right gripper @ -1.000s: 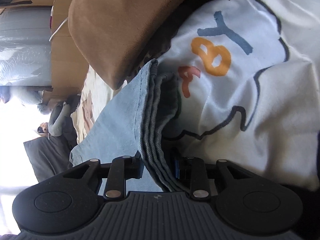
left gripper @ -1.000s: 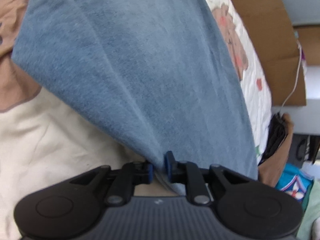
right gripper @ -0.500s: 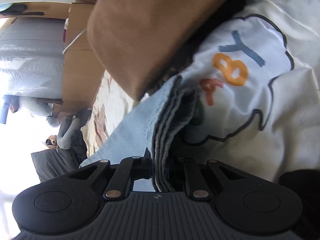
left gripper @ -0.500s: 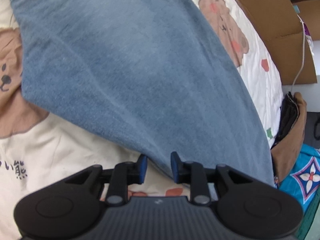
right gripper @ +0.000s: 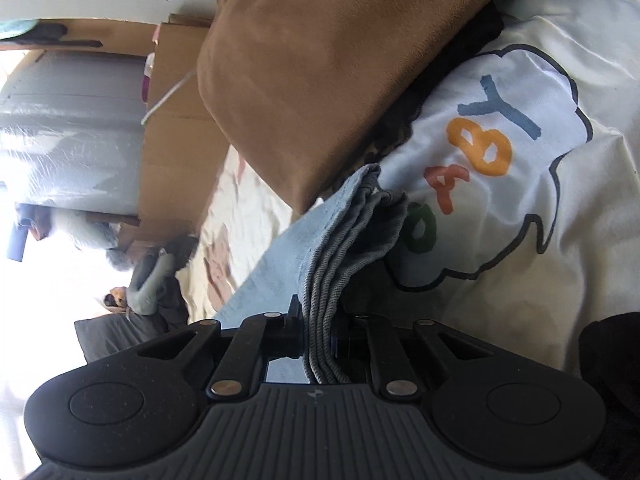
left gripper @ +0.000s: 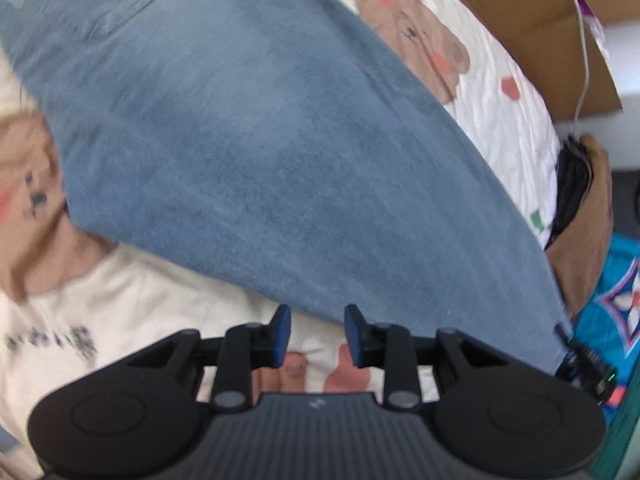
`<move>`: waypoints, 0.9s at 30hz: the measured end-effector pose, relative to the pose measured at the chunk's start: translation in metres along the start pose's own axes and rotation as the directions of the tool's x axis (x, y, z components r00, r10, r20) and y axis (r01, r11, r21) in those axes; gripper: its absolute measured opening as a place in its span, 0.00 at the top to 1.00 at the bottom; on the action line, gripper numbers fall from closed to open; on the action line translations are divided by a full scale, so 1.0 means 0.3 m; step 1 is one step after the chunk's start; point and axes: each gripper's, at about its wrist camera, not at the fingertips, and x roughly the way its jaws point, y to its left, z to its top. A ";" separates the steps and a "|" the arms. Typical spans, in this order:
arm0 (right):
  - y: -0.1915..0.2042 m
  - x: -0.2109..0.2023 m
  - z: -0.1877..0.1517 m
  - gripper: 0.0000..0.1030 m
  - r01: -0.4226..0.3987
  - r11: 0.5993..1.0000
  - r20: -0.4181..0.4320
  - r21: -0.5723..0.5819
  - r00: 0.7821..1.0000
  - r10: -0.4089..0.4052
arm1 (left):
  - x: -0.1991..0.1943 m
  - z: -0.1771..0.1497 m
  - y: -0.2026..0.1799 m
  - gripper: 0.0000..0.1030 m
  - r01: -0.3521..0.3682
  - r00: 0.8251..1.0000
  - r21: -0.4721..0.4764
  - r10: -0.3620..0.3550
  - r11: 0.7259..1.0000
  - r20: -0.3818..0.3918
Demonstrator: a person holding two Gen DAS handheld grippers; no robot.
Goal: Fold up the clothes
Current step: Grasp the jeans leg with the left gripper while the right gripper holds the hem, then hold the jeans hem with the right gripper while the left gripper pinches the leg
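A blue denim garment (left gripper: pixel 260 140) lies spread on the bear-print bedsheet (left gripper: pixel 480 80) and fills most of the left wrist view. My left gripper (left gripper: pixel 317 320) hovers just over its near edge, jaws opening. Nothing is between the blue pads (left gripper: pixel 282 332); only sheet and a person's fingers (left gripper: pixel 294 368) show through the gap. In the right wrist view the same denim (right gripper: pixel 280 264) runs away from me. Its stacked, folded edge (right gripper: pixel 344 248) is pinched in my right gripper (right gripper: pixel 318 320), which is shut on it.
A folded brown cloth (right gripper: pixel 320 60) lies over a white T-shirt with coloured letters (right gripper: pixel 500 160), right beside the held edge. A cardboard box (left gripper: pixel 520 20) with a white cable (left gripper: pixel 584 40) borders the bed. Brown and black clothes (left gripper: pixel 592 200) and a teal patterned cloth (left gripper: pixel 616 312) sit at the right.
The left gripper let go of the denim edge, spread its jaws and rose, so more cloth and sheet show. The right gripper closed on the folded edge and lifted slightly.
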 end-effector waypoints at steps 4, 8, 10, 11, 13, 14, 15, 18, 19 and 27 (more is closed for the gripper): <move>0.018 -0.008 0.003 0.90 0.004 1.000 -0.013 -0.004 1.000 -0.004 | -0.015 0.064 -0.042 0.71 0.011 0.999 0.037 -0.013 0.999 0.041; 0.049 -0.010 0.001 0.90 0.006 1.000 -0.002 -0.010 1.000 -0.006 | 0.032 0.114 -0.073 0.71 0.028 0.998 0.071 -0.032 0.997 0.059; 0.065 -0.011 -0.004 0.90 0.015 1.000 -0.004 -0.018 1.000 -0.015 | 0.069 0.122 -0.080 0.71 0.033 0.998 0.088 -0.037 0.996 0.049; 0.074 -0.014 -0.007 0.90 0.017 1.000 -0.006 -0.027 1.000 -0.017 | 0.087 0.124 -0.081 0.71 0.024 0.999 0.098 -0.028 0.995 0.040; 0.089 -0.023 -0.013 0.90 0.017 0.999 -0.010 -0.042 1.000 -0.017 | 0.131 0.125 -0.076 0.71 0.004 1.000 0.108 -0.006 0.994 0.022; 0.094 -0.029 -0.015 0.90 0.016 0.999 -0.012 -0.044 1.000 -0.016 | 0.151 0.126 -0.069 0.71 0.006 1.000 0.106 -0.007 0.994 0.012; 0.098 -0.034 -0.016 0.90 0.017 0.999 -0.014 -0.045 1.000 -0.018 | 0.171 0.125 -0.061 0.71 0.009 1.000 0.102 -0.009 0.995 0.002; 0.102 -0.034 -0.013 0.90 0.031 0.998 -0.025 -0.049 0.999 -0.032 | 0.233 0.107 -0.045 0.72 -0.010 0.998 0.124 0.017 0.992 -0.055; 0.101 -0.032 -0.012 0.90 0.038 0.998 -0.031 -0.051 0.999 -0.039 | 0.250 0.094 -0.038 0.75 -0.017 0.997 0.133 0.027 0.991 -0.072; 0.088 -0.018 -0.006 0.90 0.075 0.996 -0.046 -0.050 0.996 -0.077 | 0.276 0.055 0.030 0.95 -0.006 0.997 0.089 0.013 0.996 -0.075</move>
